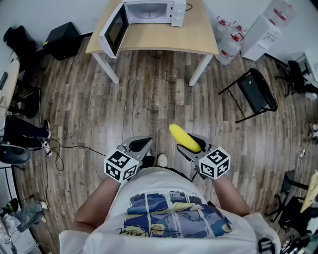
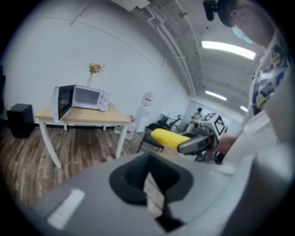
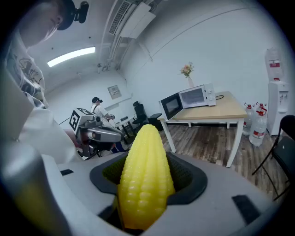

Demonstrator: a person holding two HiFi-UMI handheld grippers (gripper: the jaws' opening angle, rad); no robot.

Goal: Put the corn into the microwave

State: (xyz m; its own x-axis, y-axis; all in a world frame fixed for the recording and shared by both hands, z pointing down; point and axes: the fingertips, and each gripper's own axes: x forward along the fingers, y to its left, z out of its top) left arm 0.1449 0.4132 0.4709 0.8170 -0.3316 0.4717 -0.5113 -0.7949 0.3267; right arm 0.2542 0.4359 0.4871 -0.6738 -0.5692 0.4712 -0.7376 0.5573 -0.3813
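A yellow corn cob [image 1: 184, 138] sticks forward out of my right gripper [image 1: 190, 145], which is shut on it; in the right gripper view the corn [image 3: 145, 175] fills the space between the jaws. My left gripper [image 1: 141, 145] is held beside it, shut and holding nothing. The white microwave [image 1: 149, 11] stands far ahead on a wooden table [image 1: 164, 39] with its door [image 1: 113, 31] swung open to the left. It also shows in the left gripper view as the microwave [image 2: 82, 98] and in the right gripper view as the microwave [image 3: 190, 98]. Both grippers are well short of the table.
Wooden floor lies between me and the table. A black folding chair [image 1: 256, 92] stands at the right, with water bottles [image 1: 228, 42] and a white dispenser [image 1: 262, 29] beyond it. A black box [image 1: 62, 39] and cables [image 1: 54, 149] are at the left.
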